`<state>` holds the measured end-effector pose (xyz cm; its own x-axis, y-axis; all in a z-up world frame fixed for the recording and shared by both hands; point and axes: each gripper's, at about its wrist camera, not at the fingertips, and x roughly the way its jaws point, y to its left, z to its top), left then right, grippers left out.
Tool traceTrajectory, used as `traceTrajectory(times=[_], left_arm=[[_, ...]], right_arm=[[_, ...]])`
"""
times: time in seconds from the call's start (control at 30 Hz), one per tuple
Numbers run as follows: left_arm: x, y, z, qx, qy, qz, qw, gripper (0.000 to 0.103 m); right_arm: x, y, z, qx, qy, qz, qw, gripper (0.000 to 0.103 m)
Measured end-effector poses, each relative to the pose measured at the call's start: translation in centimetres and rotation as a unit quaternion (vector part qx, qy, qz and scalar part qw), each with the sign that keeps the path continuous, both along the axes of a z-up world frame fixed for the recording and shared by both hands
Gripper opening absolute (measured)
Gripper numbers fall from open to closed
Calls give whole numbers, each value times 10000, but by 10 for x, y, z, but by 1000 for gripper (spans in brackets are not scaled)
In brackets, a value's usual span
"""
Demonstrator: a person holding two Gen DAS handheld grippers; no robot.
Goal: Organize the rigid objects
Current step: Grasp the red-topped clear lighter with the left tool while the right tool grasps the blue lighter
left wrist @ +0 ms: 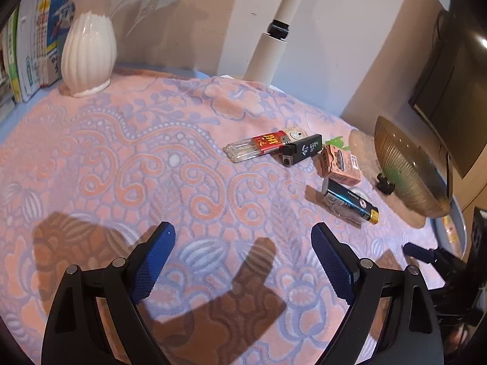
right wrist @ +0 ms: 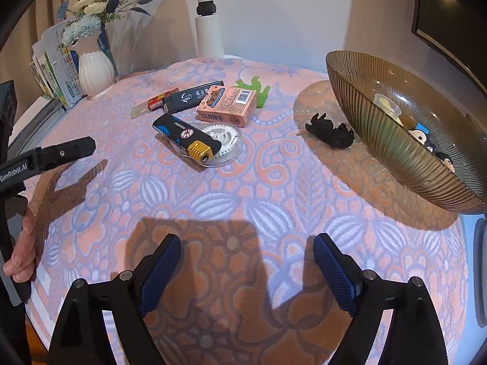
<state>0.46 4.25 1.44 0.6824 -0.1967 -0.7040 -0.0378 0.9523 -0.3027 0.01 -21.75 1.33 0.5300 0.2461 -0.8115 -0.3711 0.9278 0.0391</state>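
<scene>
Three lighters on the pink-and-lilac patterned cloth over the bench (right wrist: pixel 213 200): a clear lighter with a red label (left wrist: pixel 255 146), a black lighter with white print (left wrist: pixel 303 149) touching it, and a blue-and-black lighter with a gold cap (right wrist: pixel 185 137) lying across one clear round disc holding a white gear (right wrist: pixel 223 144). One pink cardboard box with a barcode (right wrist: pixel 226 106) between the black lighter and one green plastic figure (right wrist: pixel 254 90). One black toy figure (right wrist: pixel 330 130) just beside one ribbed amber glass bowl (right wrist: pixel 380 140), with a few small items inside, among them cartoon figures. One white ribbed vase of blue and white flowers (right wrist: pixel 96 67) at the far left, beside a row of books. Two grippers, both empty: left gripper (left wrist: pixel 243 235) spread wide above bare cloth, right gripper (right wrist: pixel 247 245) likewise wide apart, well short of the cluster.
</scene>
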Motion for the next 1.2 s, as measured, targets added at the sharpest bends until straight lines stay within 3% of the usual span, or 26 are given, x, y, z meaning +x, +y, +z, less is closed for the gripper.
traceTrajectory(times=[0.4,0.5,0.53,0.63,0.7,0.77,0.83,0.87,0.9,1.07,1.13,1.2], left_arm=[[-4,-9,5,254,-120,-32,9996,90],[-6,-19,10,714,2,-228,9972,90],[-5,-24,13,1028,9,-393,9939,90],[3,-40,27,2373,-361,-856,9670,90],[18,-40,28,2620,-405,-1160,9572,89],[40,-40,25,2549,-355,-1558,9537,68],[62,-39,18,2562,-204,-1789,9497,66],[73,-38,14,2597,-130,-1827,9482,66],[81,-36,12,2591,-86,-1899,9470,66],[113,-35,1,2566,50,-2257,9398,66],[122,-38,-2,2480,77,-2350,9398,66],[128,-41,-2,2420,40,-2390,9404,60]], right_arm=[[0,-2,-1,-14,9,-42,10000,92],[-1,-3,-1,-203,49,-212,9996,92],[-2,-2,-1,-222,124,-193,9995,92],[-5,8,9,-148,270,211,9993,92],[-6,24,29,-195,-44,444,9988,92],[-2,36,42,-90,-309,648,9974,92],[8,49,46,-156,-410,813,9957,82],[17,53,42,-195,-324,875,9954,64],[25,55,37,-196,-191,900,9956,58],[49,64,19,-170,5,936,9955,58],[50,63,19,-46,-134,919,9957,49],[50,62,20,64,-192,923,9955,32]])
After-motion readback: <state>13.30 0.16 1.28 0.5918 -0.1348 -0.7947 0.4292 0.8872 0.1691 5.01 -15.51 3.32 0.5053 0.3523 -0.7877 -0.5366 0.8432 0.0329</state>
